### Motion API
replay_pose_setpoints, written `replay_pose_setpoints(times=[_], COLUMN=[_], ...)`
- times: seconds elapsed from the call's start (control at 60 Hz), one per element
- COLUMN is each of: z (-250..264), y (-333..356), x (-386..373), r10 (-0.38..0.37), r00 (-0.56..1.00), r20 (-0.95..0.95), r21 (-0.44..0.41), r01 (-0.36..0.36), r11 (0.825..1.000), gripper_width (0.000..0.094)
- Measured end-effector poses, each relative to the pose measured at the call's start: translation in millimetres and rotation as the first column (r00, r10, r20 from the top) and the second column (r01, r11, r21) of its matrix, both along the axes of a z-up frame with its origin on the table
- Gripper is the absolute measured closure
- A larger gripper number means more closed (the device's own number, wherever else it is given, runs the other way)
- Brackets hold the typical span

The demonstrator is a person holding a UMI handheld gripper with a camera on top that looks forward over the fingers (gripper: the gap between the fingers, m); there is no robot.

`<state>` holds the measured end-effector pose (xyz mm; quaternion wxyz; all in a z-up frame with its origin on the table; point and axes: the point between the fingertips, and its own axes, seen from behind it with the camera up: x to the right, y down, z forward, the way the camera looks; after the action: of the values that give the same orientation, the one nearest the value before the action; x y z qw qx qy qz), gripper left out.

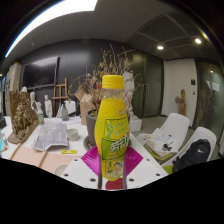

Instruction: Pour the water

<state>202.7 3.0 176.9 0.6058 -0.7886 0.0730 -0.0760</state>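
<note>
One bottle [114, 128] fills the middle of the gripper view, standing upright between the jaws, whose pink pads [97, 160] sit against its lower body on both sides, so the gripper [113, 166] looks clenched on the bottle rather than loose about it. It seems lifted clear of the white worktop [160, 172], though its base is hidden low between the jaws and I cannot tell for sure. No cup or glass to pour into shows here, so the step in hand is, by my judgement, carrying the bottle toward wherever the water goes. To do it well, keep the grip firm and low as it is, hold the bottle upright while it travels, and tilt slowly only once the mouth is over the vessel; a smooth round bottle may twist between the pads if the tilt is sudden. The yellow cap [114, 82] appears to be on, which would have to come off before anything flows. The bottle itself is yellow plastic, with a green and yellow printed label, a rounded shoulder and a narrow neck. Beyond it, an open book [52, 135] lies on the worktop, with dried branches [97, 75] behind.
</note>
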Motion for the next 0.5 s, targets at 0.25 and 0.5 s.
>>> replay_pose_setpoints(times=[0.25, 0.5], z=[-98.1, -123.4], y=[3.2, -4.2], x=[20.9, 16.6], r10=[0.029, 0.060], r00=[0.999, 0.997], r20=[0.021, -0.040], r21=[-0.129, -0.138], r01=[-0.026, -0.065], r11=[0.991, 0.988], gripper_width=[0.0663, 0.0538])
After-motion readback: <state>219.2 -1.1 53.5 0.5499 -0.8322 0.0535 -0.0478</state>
